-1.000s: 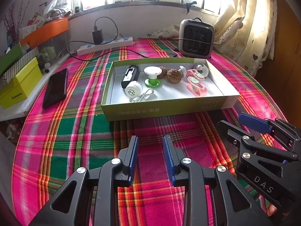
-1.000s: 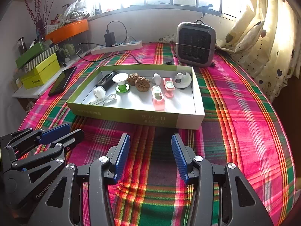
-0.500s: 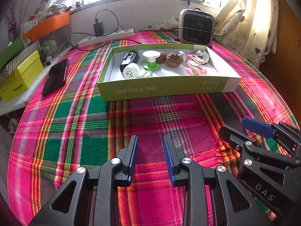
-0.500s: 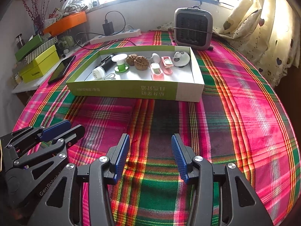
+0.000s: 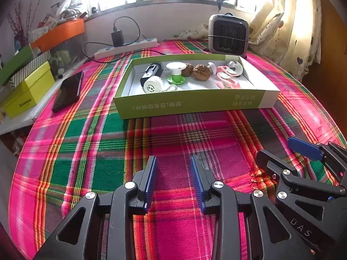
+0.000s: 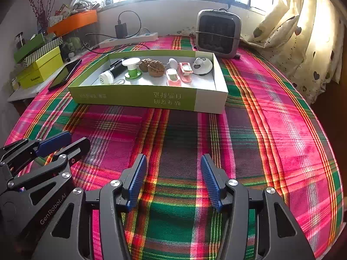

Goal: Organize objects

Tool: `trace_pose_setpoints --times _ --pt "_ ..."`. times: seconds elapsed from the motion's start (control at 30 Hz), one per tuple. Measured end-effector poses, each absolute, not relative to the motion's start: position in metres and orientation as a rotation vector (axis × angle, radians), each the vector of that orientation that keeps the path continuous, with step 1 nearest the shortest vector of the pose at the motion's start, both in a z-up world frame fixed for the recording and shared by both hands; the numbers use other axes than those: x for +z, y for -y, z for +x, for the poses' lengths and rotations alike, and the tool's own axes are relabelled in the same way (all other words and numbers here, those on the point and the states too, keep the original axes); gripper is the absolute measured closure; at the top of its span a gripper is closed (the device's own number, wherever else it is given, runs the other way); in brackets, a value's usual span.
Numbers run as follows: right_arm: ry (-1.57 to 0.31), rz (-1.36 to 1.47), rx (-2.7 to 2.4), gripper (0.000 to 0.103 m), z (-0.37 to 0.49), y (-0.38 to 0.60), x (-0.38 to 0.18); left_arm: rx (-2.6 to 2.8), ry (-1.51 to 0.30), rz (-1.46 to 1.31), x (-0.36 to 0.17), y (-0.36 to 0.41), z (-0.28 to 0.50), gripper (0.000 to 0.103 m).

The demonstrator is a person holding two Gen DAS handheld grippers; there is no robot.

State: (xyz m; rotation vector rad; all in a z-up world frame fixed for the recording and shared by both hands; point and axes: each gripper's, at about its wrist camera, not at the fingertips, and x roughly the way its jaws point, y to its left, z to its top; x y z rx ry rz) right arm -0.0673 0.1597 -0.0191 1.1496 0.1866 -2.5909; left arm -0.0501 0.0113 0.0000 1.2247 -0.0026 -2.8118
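While a plaid cloth (image 6: 271, 130) in pink, green and red covers the round table, a shallow green-and-white box (image 6: 138, 96) sits toward its far side, in front of a small grey heater (image 6: 218, 35). Inside the box lie a black-and-white cylinder (image 5: 151, 80) at the left, a white spool on a green base (image 6: 131, 68), two walnuts (image 6: 155, 67), two pink clips (image 6: 180, 74) and a white round piece (image 6: 202, 65) at the right. Near the front edge, the left tongs (image 5: 173, 173) and the right tongs (image 6: 173, 173) hover side by side over bare cloth, both having just been opening, the left moderately parted, the right wider, nothing between either pair.
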Motion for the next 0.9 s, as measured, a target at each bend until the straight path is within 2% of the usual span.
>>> trace_pose_setpoints --times 0.13,0.33,0.9 --pt "-0.167 1.148 -2.594 0.043 -0.0676 -0.1634 -0.0188 -2.821 -0.012 1.229 -0.0004 -0.0137 -0.0497 0.066" --pt "-0.174 1.155 -2.613 0.042 -0.0687 -0.1693 -0.0183 -2.827 -0.030 1.230 -0.0007 -0.0125 -0.0495 0.063" --pt "-0.172 1.157 -2.617 0.041 -0.0691 -0.1707 -0.0183 -2.822 -0.021 1.226 -0.0009 -0.0127 -0.0497 0.063"
